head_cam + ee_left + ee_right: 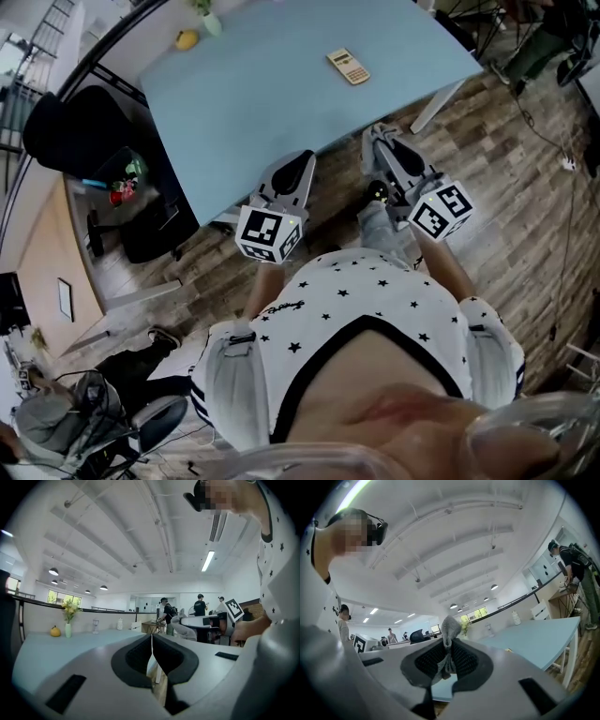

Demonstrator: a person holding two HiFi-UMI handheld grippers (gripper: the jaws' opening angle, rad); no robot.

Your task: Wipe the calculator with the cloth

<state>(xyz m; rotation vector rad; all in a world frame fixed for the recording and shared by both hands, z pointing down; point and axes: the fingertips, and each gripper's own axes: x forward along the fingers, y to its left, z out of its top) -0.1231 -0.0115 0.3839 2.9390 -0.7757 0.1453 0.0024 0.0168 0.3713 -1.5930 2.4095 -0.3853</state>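
The tan calculator (pixel 348 66) lies flat at the far right of the light blue table (pixel 262 103), well away from both grippers. My right gripper (pixel 379 139) is held near the table's front edge and is shut on a grey cloth (pixel 449 641). A tuft of the cloth sticks up past the fingertips in the right gripper view. My left gripper (pixel 304 161) hovers beside it at the same edge. In the left gripper view its pads (pixel 151 639) meet with nothing between them. Both grippers are close to my chest, above the wooden floor.
A yellow fruit-like object (pixel 187 39) and a small vase (pixel 211 21) stand at the table's far left. A black office chair (pixel 80 122) is left of the table, and a white table leg (pixel 436 105) is at the right. A seated person (pixel 56 422) is at the lower left.
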